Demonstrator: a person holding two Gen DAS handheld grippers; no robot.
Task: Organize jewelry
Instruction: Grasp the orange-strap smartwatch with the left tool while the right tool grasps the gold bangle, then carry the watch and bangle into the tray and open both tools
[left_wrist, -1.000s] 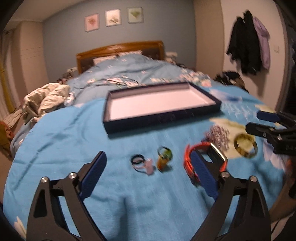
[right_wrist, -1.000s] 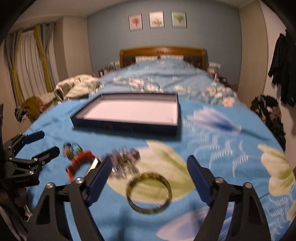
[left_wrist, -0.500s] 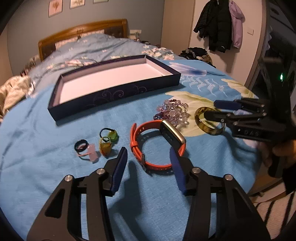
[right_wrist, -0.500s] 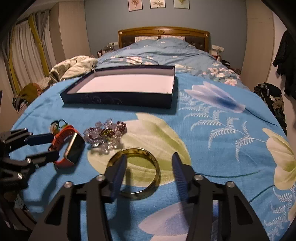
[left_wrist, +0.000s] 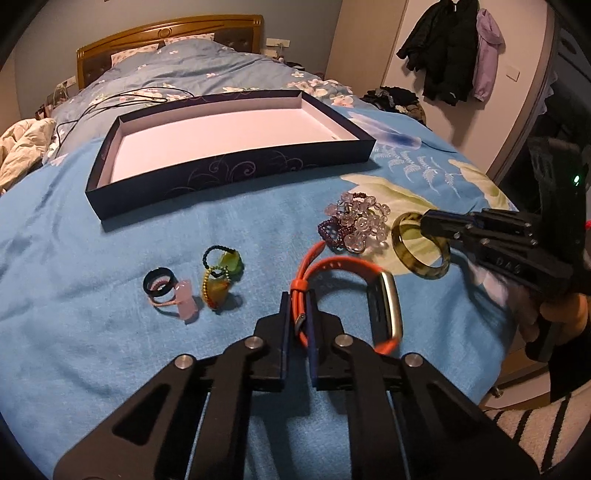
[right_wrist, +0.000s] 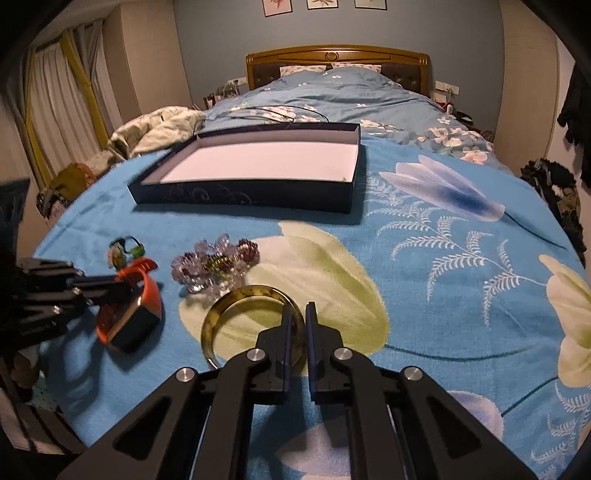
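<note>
An orange smartwatch (left_wrist: 343, 291) lies on the blue bedspread; my left gripper (left_wrist: 297, 317) is shut on its strap. It also shows in the right wrist view (right_wrist: 129, 317). My right gripper (right_wrist: 298, 325) is shut on the rim of an olive-amber bangle (right_wrist: 236, 306), which also shows in the left wrist view (left_wrist: 419, 249). A cluster of clear and purple beaded bracelets (left_wrist: 354, 223) lies between them. Small rings and charms (left_wrist: 192, 277) lie to the left. An open dark-blue box (left_wrist: 221, 144) with a white inside stands farther back.
The bed's near edge is close under both grippers. A crumpled beige duvet (right_wrist: 159, 129) lies at the far left, a black cable (left_wrist: 122, 99) runs behind the box, and coats (left_wrist: 450, 51) hang on the right wall.
Both grippers moved forward and down and closed: the left on the orange watch strap, the right on the bangle's rim.
</note>
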